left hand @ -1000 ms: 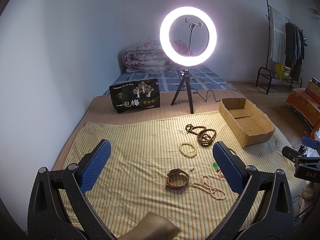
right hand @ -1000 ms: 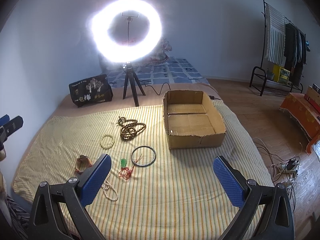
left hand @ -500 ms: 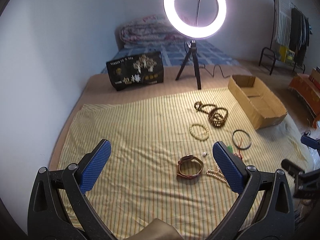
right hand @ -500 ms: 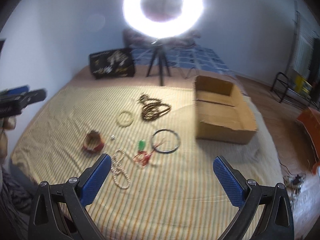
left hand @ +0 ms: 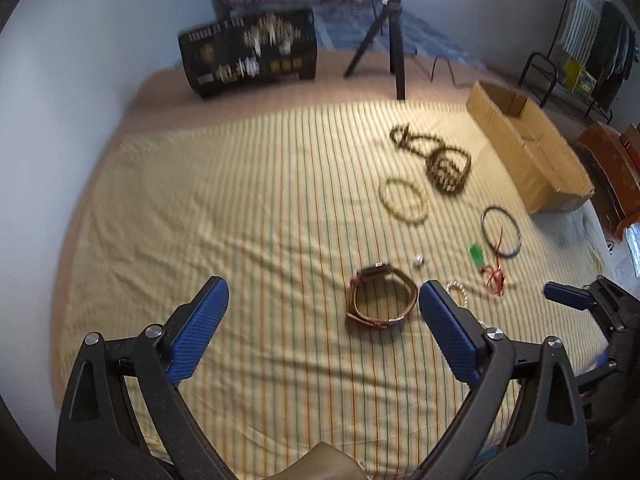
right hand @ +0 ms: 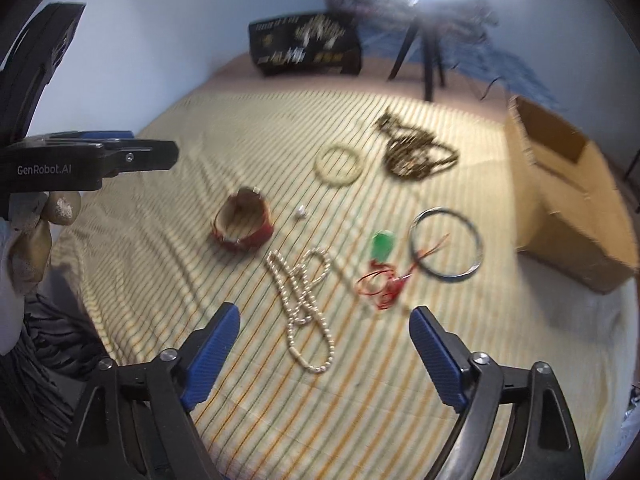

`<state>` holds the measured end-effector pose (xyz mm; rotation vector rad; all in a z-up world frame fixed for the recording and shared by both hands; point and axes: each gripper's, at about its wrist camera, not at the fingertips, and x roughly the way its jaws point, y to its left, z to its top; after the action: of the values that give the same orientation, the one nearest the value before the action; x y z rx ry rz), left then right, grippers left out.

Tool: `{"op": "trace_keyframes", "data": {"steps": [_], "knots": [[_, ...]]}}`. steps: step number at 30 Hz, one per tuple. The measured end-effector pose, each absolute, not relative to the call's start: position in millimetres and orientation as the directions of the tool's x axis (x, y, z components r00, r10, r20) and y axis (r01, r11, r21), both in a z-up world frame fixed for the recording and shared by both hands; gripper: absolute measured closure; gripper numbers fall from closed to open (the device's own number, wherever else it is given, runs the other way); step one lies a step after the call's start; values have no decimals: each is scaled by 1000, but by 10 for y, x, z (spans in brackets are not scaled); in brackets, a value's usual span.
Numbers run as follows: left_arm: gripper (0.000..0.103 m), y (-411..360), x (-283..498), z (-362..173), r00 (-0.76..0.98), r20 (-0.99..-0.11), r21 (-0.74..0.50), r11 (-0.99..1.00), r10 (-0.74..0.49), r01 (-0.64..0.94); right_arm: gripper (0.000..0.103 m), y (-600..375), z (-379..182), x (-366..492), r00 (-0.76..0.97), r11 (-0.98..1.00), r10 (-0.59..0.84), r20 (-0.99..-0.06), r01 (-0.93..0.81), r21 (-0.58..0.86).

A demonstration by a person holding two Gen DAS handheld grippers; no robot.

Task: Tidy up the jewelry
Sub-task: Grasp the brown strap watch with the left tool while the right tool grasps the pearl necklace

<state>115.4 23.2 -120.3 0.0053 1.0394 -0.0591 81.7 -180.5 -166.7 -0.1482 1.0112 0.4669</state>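
Right tongs spread, jaws just closed in a little, nothing between them; the pearl necklace lies on the striped bedsheet directly ahead, just beyond the tips, its long axis running away from them, so the jaws would close across the strand. Left tongs also spread and empty, nearest to the leather watch, which sits just inside the right-hand finger. Judgement: right hand better placed for the pearls, left for the watch. Farther out: green pendant on red cord, dark bangle, pale bead bracelet, brown bead coil, then the cardboard box at far right, the probable destination. Right view shows the whole necklace; in the left view it is mostly hidden behind the finger. All frames motion-blurred.
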Motion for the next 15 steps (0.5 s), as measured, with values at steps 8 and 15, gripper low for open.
{"op": "trace_keyframes", "data": {"steps": [8,15], "knots": [[5,228,1353,-1525,414,-909,-33,999,-42,29,25,-1613,-1947,1000,370,865,291,-882,-496,77],[9,218,1445,-1754,352,-935,-30,999,-38,30,34,-1506,-2054,1065,339,849,291,-895,-522,79]]}}
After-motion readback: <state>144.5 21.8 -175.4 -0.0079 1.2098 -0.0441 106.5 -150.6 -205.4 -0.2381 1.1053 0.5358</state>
